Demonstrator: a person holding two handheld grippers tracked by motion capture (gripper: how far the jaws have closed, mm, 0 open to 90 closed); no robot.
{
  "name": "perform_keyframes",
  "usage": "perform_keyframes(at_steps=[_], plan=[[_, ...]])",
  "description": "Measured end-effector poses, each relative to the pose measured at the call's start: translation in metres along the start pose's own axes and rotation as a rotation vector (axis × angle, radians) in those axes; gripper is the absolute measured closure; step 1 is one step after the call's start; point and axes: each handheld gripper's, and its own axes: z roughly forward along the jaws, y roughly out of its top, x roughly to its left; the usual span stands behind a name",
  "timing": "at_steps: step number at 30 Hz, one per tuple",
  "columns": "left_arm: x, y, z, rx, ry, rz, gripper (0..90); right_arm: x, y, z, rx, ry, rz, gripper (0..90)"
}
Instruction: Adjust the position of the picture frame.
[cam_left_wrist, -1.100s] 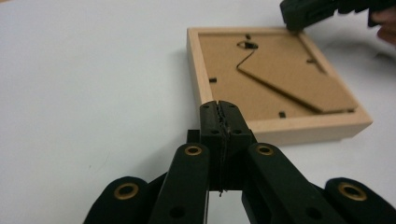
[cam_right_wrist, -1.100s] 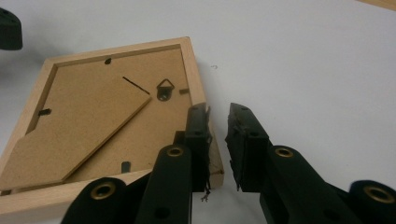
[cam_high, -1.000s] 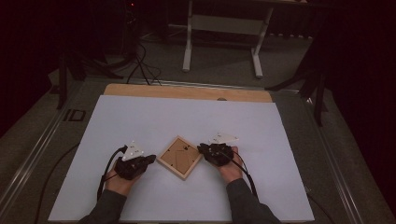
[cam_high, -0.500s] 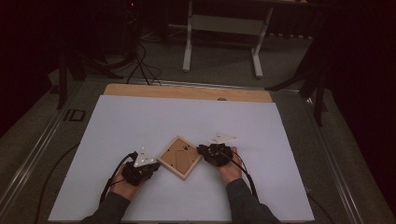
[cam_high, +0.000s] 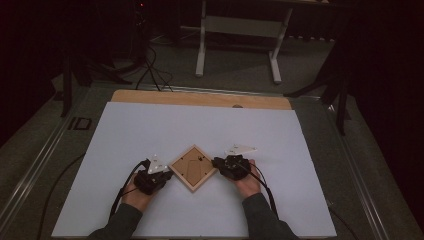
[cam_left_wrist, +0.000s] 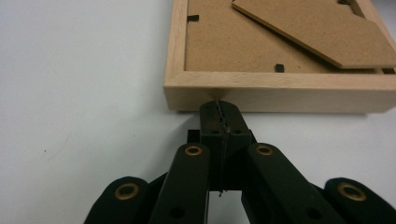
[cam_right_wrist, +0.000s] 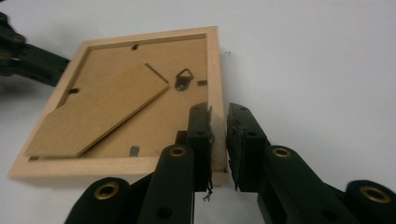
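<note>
A light wooden picture frame (cam_high: 192, 168) lies face down on the white table, turned like a diamond. Its brown backing with a fold-out stand (cam_right_wrist: 102, 112) and a metal hanger (cam_right_wrist: 185, 78) faces up. My left gripper (cam_high: 169, 174) is shut, and its tips (cam_left_wrist: 219, 105) touch the outer side of the frame's rail (cam_left_wrist: 280, 91). My right gripper (cam_high: 216, 163) is at the frame's right corner. There its jaws (cam_right_wrist: 218, 114) straddle the rail, one inside and one outside, closed on the wood. The left gripper (cam_right_wrist: 23, 56) also shows beyond the frame's far corner.
White sheet (cam_high: 200, 130) covers the table, with a bare wooden strip (cam_high: 200, 98) along its far edge. Beyond the table stand a metal frame's legs (cam_high: 237, 45), and cables (cam_high: 150, 65) lie on the dark floor. Both forearms enter from the bottom.
My left gripper has moved right to the frame's left side and now touches it. The right gripper and the frame have stayed in place.
</note>
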Motion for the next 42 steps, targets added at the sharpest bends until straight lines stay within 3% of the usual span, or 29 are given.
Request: perform_keyframes(at_steps=[11, 18, 21, 26, 30, 37, 42], plan=[[0.000, 0.003, 0.001, 0.005, 0.001, -0.003, 89.9, 0.006, -0.004, -0.005, 0.020, 0.032, 0.013, 77.8], [0.006, 0.006, 0.005, 0.005, 0.040, 0.003, 89.9, 0.009, -0.005, -0.007, 0.033, 0.060, 0.029, 77.2], [0.008, 0.007, 0.006, 0.003, 0.050, -0.025, 89.9, 0.013, -0.005, -0.007, 0.040, 0.076, 0.012, 76.1], [0.006, 0.008, 0.006, 0.006, 0.060, -0.027, 90.0, 0.013, -0.005, -0.007, 0.040, 0.074, 0.018, 76.0], [-0.004, 0.007, 0.005, 0.017, 0.075, -0.010, 90.0, 0.014, -0.006, -0.008, 0.038, 0.068, 0.022, 75.9], [-0.017, 0.003, 0.000, 0.017, 0.061, -0.004, 90.0, 0.014, -0.006, -0.009, 0.041, 0.059, 0.022, 75.8], [-0.021, 0.003, 0.000, 0.016, 0.050, -0.024, 90.0, 0.014, -0.006, -0.010, 0.041, 0.048, 0.019, 76.0]])
